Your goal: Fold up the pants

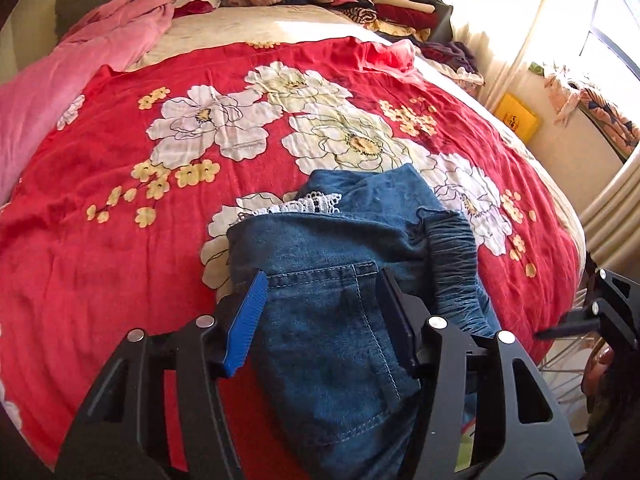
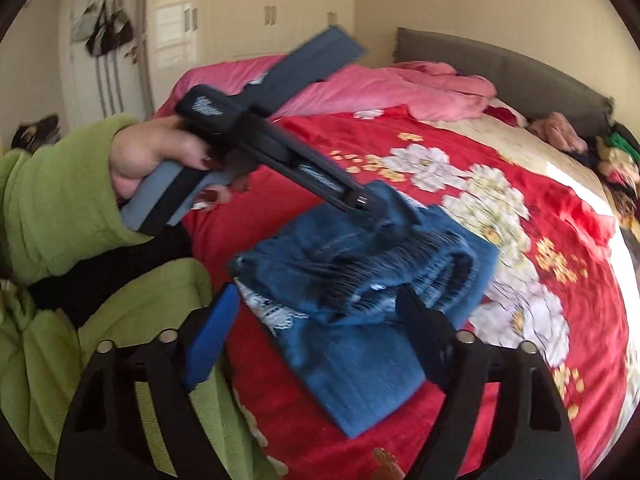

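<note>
Denim, so expect weight and some stiffness: the pants (image 1: 336,280) are already a thick folded bundle on the red floral bedspread (image 1: 120,200), near the bed edge closest to you, w/ a white lace trim (image 1: 304,204) poking out at 11 o'clock of the bundle in the left wrist view. Your left gripper (image 1: 324,296) straddles the denim, jaws half apart; pads look to flank the cloth, but can't tell if they truly pinch it. Your right gripper (image 2: 320,312) is spread wide, nothing clamped, w/ the bundle ahead of it at 12 o'clock. Your left hand (image 2: 160,160) sits at 10 o'clock in that view. Judgement: layers will slide & spring open, esp. the elastic waistband (image 1: 452,256). Grab deep across all layers at the folded edge, not the lace; it's flimsy.
</note>
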Motion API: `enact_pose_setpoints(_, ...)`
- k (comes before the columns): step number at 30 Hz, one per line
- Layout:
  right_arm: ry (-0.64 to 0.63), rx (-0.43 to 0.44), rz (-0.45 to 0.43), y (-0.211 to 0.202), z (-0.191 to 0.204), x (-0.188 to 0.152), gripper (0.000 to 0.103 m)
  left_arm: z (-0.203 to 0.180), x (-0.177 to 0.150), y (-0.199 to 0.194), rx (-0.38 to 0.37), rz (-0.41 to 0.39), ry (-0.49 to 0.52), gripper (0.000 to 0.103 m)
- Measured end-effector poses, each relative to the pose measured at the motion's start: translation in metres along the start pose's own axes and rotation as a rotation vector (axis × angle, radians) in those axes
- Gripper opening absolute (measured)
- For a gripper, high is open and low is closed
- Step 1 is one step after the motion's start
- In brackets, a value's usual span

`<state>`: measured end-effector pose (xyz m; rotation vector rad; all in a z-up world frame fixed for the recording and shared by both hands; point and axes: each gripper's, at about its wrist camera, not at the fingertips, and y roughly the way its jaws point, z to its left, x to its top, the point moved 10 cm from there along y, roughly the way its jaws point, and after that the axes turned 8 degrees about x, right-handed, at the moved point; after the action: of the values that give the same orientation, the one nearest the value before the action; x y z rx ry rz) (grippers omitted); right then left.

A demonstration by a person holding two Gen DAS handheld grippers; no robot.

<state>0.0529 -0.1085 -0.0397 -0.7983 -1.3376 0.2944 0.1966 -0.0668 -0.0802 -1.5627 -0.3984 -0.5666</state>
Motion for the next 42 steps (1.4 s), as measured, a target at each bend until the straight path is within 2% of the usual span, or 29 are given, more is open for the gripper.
enact_pose_setpoints(6,-0.117,0.017,0.112,0.038,0.017,0.003,0.056,0.0,-0.006,0.014,0.034,0.018,0.031,0.049)
enact_pose_setpoints(9,-0.197,-0.018,0.161,0.057,0.019,0.0,0.054,0.001,-0.006,0.017,0.038,0.02,0.032,0.049)
enact_pose_setpoints(10,-0.207,-0.025,0.168,0.063,0.017,-0.002,0.05,0.001,-0.006,0.018,0.037,0.02,0.03,0.049)
enact_pose_setpoints(11,-0.205,-0.016,0.182,0.07,0.015,-0.004,0.044,0.002,-0.006,0.019,0.038,0.02,0.029,0.049)
enact_pose_setpoints(13,-0.145,0.09,0.21,0.075,0.02,-0.012,0.007,0.002,-0.007,0.02,0.038,0.022,0.029,0.049)
enact_pose_setpoints(14,-0.128,0.122,0.209,0.072,0.023,-0.013,0.007,0.002,-0.007,0.02,0.036,0.023,0.029,0.049)
enact_pose_setpoints(17,-0.077,0.164,0.191,0.062,0.024,-0.019,0.006,0.002,-0.007,0.019,0.032,0.019,0.028,0.049)
enact_pose_setpoints(20,-0.075,0.119,0.233,0.074,0.016,-0.039,0.006,0.002,-0.007,0.019,0.028,0.018,0.026,0.049)
enact_pose_setpoints(23,0.0,0.145,0.207,0.071,0.014,-0.037,0.008,0.002,-0.007,0.018,0.031,0.015,0.026,0.05)
enact_pose_setpoints(26,0.056,0.174,0.172,0.054,0.012,-0.027,0.015,0.001,-0.008,0.016,0.031,0.013,0.019,0.052)
enact_pose_setpoints(29,0.075,0.179,0.144,0.037,0.011,-0.02,0.027,0.001,-0.009,0.011,0.028,0.003,0.016,0.056)
enact_pose_setpoints(31,0.096,0.182,0.119,0.026,0.008,-0.014,0.039,0.001,-0.008,0.007,0.026,-0.008,0.015,0.057)
enact_pose_setpoints(32,0.112,0.181,0.1,0.018,0.005,-0.011,0.041,0.0,-0.008,0.005,0.026,-0.012,0.015,0.057)
enact_pose_setpoints(35,0.164,0.133,0.046,0.0,-0.011,-0.001,0.048,0.0,-0.006,-0.004,0.029,-0.035,0.014,0.062)
enact_pose_setpoints(37,0.21,0.085,0.008,-0.008,-0.023,0.004,0.057,0.0,-0.006,-0.01,0.035,-0.049,0.012,0.066)
enact_pose_setpoints(39,0.258,0.038,-0.019,-0.015,-0.043,0.006,0.06,0.001,-0.005,-0.016,0.042,-0.064,0.01,0.066)
enact_pose_setpoints(42,0.334,-0.038,-0.047,-0.019,-0.073,0.007,0.063,0.005,-0.004,-0.021,0.057,-0.081,0.007,0.073)
